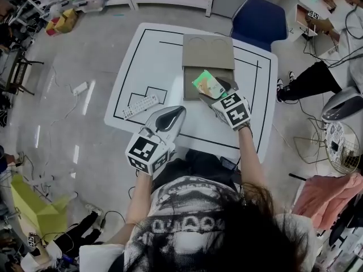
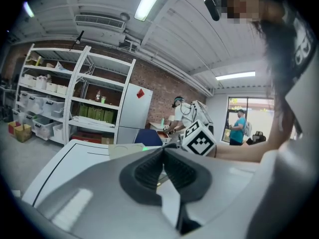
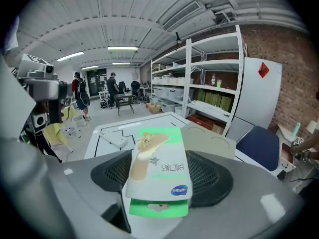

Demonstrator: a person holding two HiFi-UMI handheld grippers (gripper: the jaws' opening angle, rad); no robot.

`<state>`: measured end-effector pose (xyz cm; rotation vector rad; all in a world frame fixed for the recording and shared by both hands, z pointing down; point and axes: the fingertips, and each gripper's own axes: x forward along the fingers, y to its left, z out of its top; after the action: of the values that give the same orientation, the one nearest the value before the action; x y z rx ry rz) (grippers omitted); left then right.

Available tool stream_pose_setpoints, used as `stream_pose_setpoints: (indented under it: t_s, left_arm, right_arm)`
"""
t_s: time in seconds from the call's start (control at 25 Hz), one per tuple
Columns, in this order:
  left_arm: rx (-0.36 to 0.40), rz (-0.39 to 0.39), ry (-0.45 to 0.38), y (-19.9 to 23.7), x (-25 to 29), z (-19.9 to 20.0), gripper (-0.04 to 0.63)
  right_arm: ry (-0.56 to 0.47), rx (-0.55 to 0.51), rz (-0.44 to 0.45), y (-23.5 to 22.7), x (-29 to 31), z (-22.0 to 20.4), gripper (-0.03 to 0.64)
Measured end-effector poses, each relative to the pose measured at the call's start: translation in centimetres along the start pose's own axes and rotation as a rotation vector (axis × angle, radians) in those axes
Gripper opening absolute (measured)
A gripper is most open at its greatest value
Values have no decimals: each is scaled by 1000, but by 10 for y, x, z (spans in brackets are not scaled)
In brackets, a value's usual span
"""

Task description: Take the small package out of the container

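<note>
My right gripper (image 1: 218, 94) is shut on a small green and white package (image 1: 209, 85), lifted over the near edge of the flat brown cardboard container (image 1: 207, 52) on the white table (image 1: 142, 61). In the right gripper view the package (image 3: 158, 171) stands between the dark pads, printed face up. My left gripper (image 1: 173, 117) hovers near the table's front edge, jaws closed together with nothing between them (image 2: 162, 169). The right gripper's marker cube (image 2: 198, 138) shows in the left gripper view.
A white remote-like strip (image 1: 140, 106) lies at the table's left, inside black tape lines. A blue chair (image 1: 260, 21) stands behind the table. Shelving (image 3: 199, 91) and a white cabinet (image 3: 256, 101) line the brick wall. People stand farther off in the room.
</note>
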<state>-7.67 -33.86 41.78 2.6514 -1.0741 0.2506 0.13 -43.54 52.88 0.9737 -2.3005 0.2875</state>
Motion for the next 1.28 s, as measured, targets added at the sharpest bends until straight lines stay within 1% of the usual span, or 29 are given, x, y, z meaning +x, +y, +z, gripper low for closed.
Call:
stream_pose_setpoints:
  t_s: [0.16, 0.32, 0.52, 0.64, 1.0, 1.28]
  left_arm:
    - [7, -12, -8, -9, -13, -1, 0]
    - [15, -23, -14, -21, -32, -4, 0]
    - [22, -31, -23, -37, -62, -13, 0]
    - [28, -37, -27, -48, -83, -20, 0]
    - [25, -57, -33, -85, -150, -48, 0]
    - [8, -92, -36, -106, -177, -62, 0]
  right_arm:
    - [-49, 28, -17, 24, -31, 3, 363]
    - [-73, 56, -32, 51, -60, -1, 364]
    - [-110, 91, -80, 83, -92, -7, 362]
    - [-120, 100, -94, 105, -108, -13, 362]
    - [-146, 131, -98, 184, -149, -32, 362]
    - [-152, 135, -98, 225, -171, -37, 362]
